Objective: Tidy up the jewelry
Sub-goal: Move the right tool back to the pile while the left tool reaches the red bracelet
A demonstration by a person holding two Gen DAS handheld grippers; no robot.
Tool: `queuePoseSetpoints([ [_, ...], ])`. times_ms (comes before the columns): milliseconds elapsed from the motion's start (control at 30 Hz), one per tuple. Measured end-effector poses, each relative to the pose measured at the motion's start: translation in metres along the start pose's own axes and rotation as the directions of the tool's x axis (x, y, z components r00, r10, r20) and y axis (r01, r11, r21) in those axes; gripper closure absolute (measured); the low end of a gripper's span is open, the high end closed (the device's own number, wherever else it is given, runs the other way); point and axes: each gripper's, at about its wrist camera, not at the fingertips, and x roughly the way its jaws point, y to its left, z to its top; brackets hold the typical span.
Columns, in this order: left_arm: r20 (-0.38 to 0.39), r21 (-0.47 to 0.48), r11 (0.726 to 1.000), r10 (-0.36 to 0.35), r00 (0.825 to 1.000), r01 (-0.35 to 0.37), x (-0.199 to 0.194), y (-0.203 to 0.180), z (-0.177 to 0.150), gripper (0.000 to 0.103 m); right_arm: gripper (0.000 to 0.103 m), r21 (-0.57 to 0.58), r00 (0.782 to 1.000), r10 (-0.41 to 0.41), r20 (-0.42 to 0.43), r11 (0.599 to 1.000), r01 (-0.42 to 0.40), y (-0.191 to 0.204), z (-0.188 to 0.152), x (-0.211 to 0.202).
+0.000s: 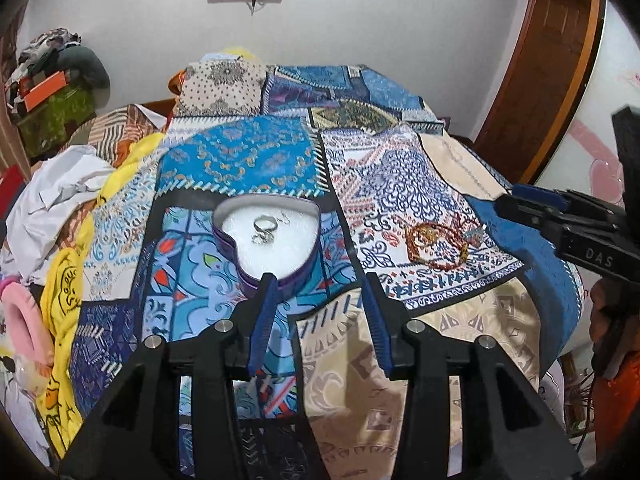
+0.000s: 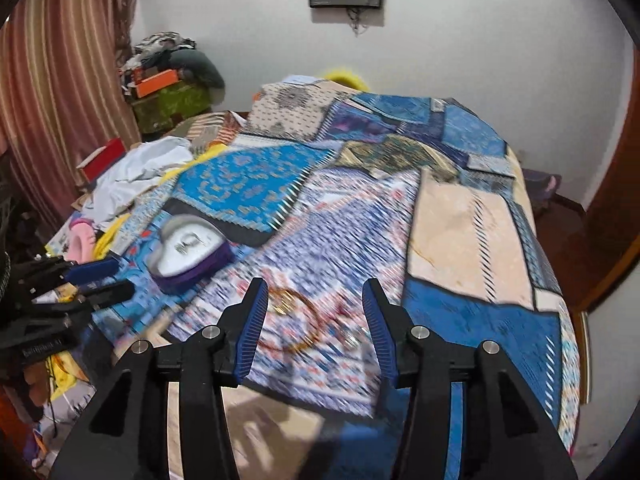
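Both tools empty, jaws apart, between picks over the bed (image 1: 460,320).
Right tool (image 2: 316,312) hovers over the bangles (image 2: 288,320) (blurred); next: close on one, carry to heart-shaped box (image 1: 266,236) at 10 o'clock; left tool (image 1: 320,308) just short of it, rings (image 1: 264,230) inside.

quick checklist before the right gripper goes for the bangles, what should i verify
1. Right gripper open and empty: ok, nothing between the fingers.
2. Left gripper open and empty: ok.
3. Bangles still on the bedspread, outside the box: ok.
4. Heart-shaped box open, with rings inside and room left: ok.
5. Right gripper lined up over the bangles: ok, they show between its fingers in the right wrist view.
6. Bangles tangled with the small charm beside them: cannot tell.
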Motion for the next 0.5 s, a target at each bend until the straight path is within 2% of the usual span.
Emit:
queuePoseSetpoints([
  [200,-0.029,0.030,0.999,-0.037,0.999,0.038,0.013,-0.024,0.002,0.060,0.058,0.035,0.999,-0.037,-0.040,0.999,0.038,-0.027,-0.023,-0.003],
  [500,-0.071,0.061,0.995,-0.079,0.994,0.083,0.047,-0.058,0.012,0.060,0.058,0.088,0.998,-0.017,-0.063,0.996,0.022,-0.046,-0.040,-0.002],
])
